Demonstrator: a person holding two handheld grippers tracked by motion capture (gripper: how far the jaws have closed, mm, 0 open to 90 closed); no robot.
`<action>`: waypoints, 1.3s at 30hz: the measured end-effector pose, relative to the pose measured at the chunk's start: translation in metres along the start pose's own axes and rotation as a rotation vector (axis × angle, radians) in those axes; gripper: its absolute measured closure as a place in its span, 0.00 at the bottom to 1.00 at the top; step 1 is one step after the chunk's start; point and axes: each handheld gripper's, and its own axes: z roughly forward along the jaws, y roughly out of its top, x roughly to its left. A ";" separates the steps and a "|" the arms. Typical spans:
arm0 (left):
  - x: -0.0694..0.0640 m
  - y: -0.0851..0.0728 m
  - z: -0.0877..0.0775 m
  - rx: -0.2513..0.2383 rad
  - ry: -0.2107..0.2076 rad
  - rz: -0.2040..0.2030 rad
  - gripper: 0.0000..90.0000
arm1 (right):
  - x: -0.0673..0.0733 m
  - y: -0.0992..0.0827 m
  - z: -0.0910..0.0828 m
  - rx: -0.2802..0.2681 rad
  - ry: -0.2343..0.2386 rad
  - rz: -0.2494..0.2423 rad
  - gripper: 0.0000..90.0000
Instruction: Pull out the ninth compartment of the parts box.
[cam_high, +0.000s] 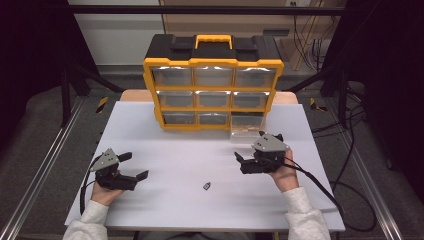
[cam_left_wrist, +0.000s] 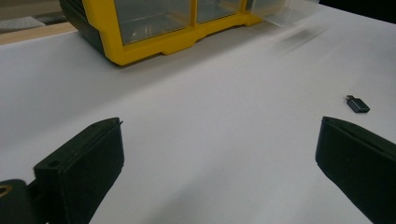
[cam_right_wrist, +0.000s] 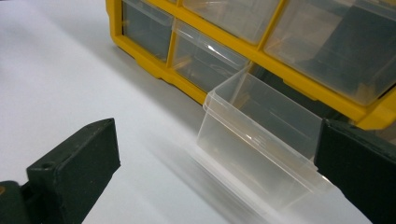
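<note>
The clear drawer (cam_right_wrist: 261, 140) at the bottom right of the organizer (cam_high: 213, 82) stands pulled out onto the table (cam_high: 165, 140), its front tilted down toward the white top while its back end is still in the slot. From above, the drawer (cam_high: 246, 131) has something pale brown lying in it, too small to make out. The right gripper (cam_high: 246, 163) sits just in front of it, a little off the drawer, jaws spread wide with nothing between them; in its own view the drawer lies ahead between the two black jaws, untouched. The hand holding it rests near the table's right edge, cable trailing off behind.

A small dark adapter (cam_high: 206, 186) lies alone on the table, near the front, between the two hands. In the left gripper view the adapter (cam_left_wrist: 358, 104) is just beyond the right-hand jaw.

The left gripper (cam_high: 134, 166) is low over the table at the left, jaws also wide and empty, well apart from the organizer.
</note>
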 end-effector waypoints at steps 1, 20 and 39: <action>0.000 0.000 0.000 0.000 0.001 0.000 0.01 | -0.001 -0.002 -0.001 -0.002 0.006 0.006 0.01; -0.003 0.002 0.001 0.005 0.003 0.003 0.01 | -0.022 -0.042 -0.019 -0.019 0.089 0.187 0.01; -0.019 0.011 0.008 0.009 -0.015 0.011 0.00 | -0.031 -0.070 -0.023 -0.029 0.115 0.246 0.00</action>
